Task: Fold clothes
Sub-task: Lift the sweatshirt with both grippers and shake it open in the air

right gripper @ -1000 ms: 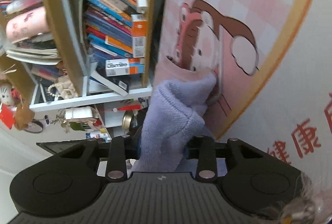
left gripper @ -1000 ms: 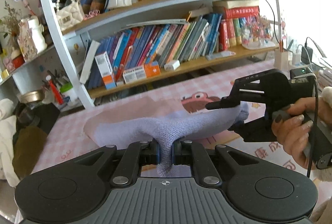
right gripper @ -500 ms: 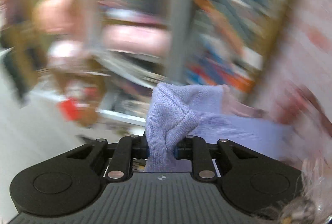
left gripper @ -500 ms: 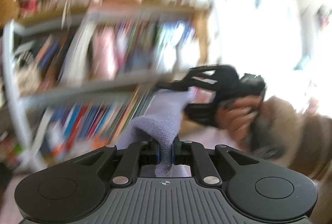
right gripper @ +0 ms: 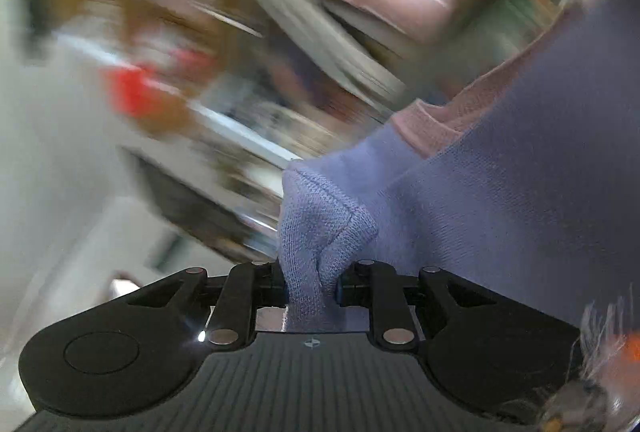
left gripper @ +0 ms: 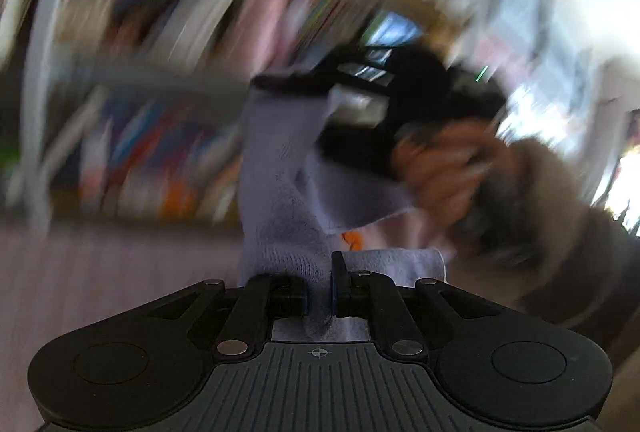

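A lavender knit garment [left gripper: 280, 192] with a pink trim [right gripper: 444, 128] hangs in the air between both grippers. My left gripper [left gripper: 319, 298] is shut on a bunched fold of it at the bottom of the left wrist view. The right gripper [left gripper: 304, 84], held by a hand [left gripper: 444, 160], pinches the garment's upper edge higher up and to the right. In the right wrist view my right gripper [right gripper: 312, 288] is shut on a knit corner [right gripper: 320, 224], with the cloth spreading away to the right. Both views are heavily blurred.
A bookshelf [left gripper: 160, 160] with colourful books streaks across the background of the left wrist view, above the pink tabletop [left gripper: 100, 272]. A furry brown sleeve [left gripper: 560, 200] is at right. Blurred shelves and a red object [right gripper: 132, 88] fill the right wrist view.
Both grippers have swung up fast with the garment, lifting it off the pink table. The right gripper has risen above the left, and the cloth now hangs between them.
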The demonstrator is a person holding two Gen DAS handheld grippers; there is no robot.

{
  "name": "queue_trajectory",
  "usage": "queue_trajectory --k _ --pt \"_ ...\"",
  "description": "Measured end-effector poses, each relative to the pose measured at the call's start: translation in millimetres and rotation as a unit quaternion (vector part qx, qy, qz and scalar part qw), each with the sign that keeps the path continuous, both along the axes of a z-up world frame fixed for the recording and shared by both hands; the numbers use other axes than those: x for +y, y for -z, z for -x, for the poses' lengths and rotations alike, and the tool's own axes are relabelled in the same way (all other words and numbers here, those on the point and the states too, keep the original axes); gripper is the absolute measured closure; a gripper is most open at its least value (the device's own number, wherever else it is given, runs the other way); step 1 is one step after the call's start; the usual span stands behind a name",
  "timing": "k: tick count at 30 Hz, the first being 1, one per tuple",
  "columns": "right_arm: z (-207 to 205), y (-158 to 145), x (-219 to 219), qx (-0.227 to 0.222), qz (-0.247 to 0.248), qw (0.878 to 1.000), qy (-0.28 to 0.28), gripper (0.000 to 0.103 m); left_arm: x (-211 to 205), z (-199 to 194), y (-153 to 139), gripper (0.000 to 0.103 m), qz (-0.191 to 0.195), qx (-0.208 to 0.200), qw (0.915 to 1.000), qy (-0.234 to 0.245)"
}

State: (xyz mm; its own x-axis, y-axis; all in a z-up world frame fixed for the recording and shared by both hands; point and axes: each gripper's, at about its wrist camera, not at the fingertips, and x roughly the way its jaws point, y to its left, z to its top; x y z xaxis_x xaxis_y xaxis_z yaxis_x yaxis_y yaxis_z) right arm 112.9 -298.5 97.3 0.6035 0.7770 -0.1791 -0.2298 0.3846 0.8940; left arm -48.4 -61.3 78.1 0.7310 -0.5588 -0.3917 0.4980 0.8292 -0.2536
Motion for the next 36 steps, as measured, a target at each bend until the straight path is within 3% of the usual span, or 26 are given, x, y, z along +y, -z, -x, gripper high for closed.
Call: queue_trajectory --k 2,4,6,10,11,15,19,26,30,36 --pt "-12 37 20 0.054 0.046 0.997 0.007 0.085 10 -16 40 0.092 -0.028 0.067 0.9971 -0.023" --pt "-24 68 38 0.097 0.09 0.991 0.012 0.085 22 -23 62 0.093 -0.042 0.092 0.9928 -0.064" --pt "-27 78 46 0.104 0.107 0.989 0.012 0.085 39 -33 72 0.092 -0.025 0.112 0.9897 -0.086" --pt "-30 83 56 0.096 0.126 0.987 0.006 0.084 55 -59 79 0.092 -0.038 0.123 0.9867 -0.099" --pt "-30 85 59 0.093 0.13 0.987 0.005 0.081 57 -66 80 0.092 -0.044 0.125 0.9857 -0.105" --pt "-33 90 69 0.085 0.149 0.985 -0.001 0.052 61 -84 87 0.092 -0.046 0.138 0.9828 -0.114" --pt "-35 96 79 0.077 0.167 0.983 -0.006 0.043 64 -98 97 0.092 -0.05 0.159 0.9782 -0.124" --pt "32 113 12 0.093 0.201 0.975 0.03 0.043 76 -105 104 0.09 -0.06 0.176 0.9736 -0.132" --pt "68 128 -30 0.126 0.21 0.969 0.037 0.043 79 -110 98 0.087 -0.086 0.168 0.9709 -0.147" --pt "101 142 -75 0.155 0.223 0.959 0.076 0.043 69 -86 72 0.084 -0.112 0.137 0.9664 -0.186"
